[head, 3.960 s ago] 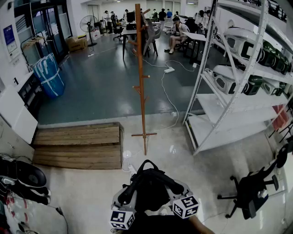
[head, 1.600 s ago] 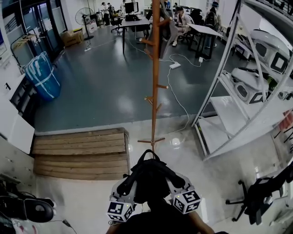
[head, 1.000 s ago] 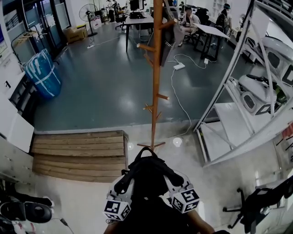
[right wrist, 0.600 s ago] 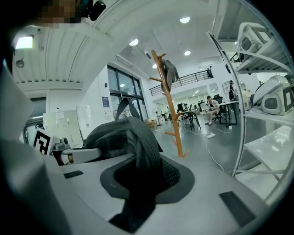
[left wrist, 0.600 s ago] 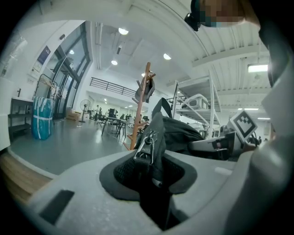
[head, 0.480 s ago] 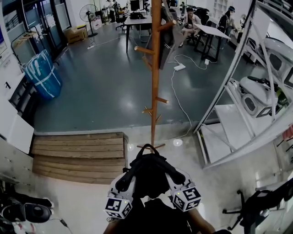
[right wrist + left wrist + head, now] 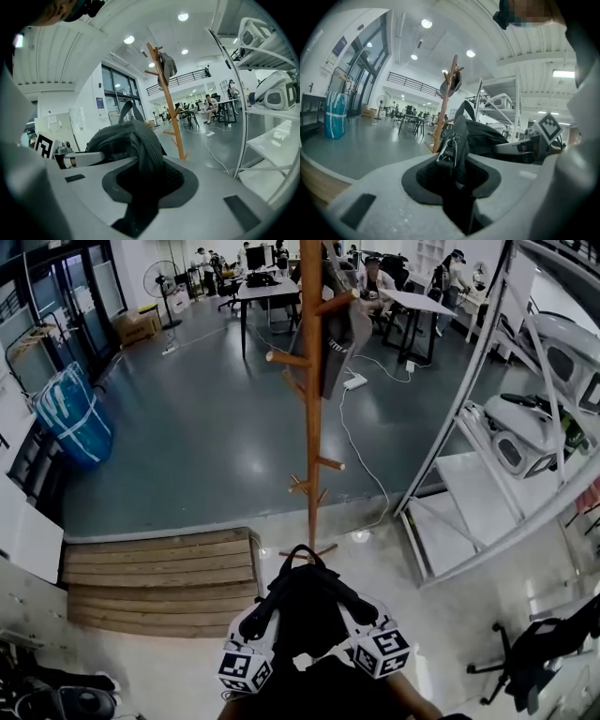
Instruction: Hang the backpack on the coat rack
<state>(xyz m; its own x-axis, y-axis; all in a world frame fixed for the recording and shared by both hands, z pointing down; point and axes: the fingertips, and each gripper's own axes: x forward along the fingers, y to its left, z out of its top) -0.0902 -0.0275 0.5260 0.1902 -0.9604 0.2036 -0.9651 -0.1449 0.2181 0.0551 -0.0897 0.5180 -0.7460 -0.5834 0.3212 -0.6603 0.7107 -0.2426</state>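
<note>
We bring the backpack [image 7: 302, 607] up to the coat rack [image 7: 311, 427].
Left gripper [image 7: 453, 171] and right gripper [image 7: 140, 180] each pinch a strap; next, we raise its top loop [image 7: 302, 550] over a peg [image 7: 281, 358].

The backpack [image 7: 305, 610] gripped by the left gripper [image 7: 255, 622] and right gripper [image 7: 361, 617] was seen as matt cloth. Beyond them the coat rack [image 7: 311, 427] was shown as smooth wood and the floor [image 7: 206, 427] as glossy, the planks [image 7: 159, 577] left of them as rough timber.
</note>
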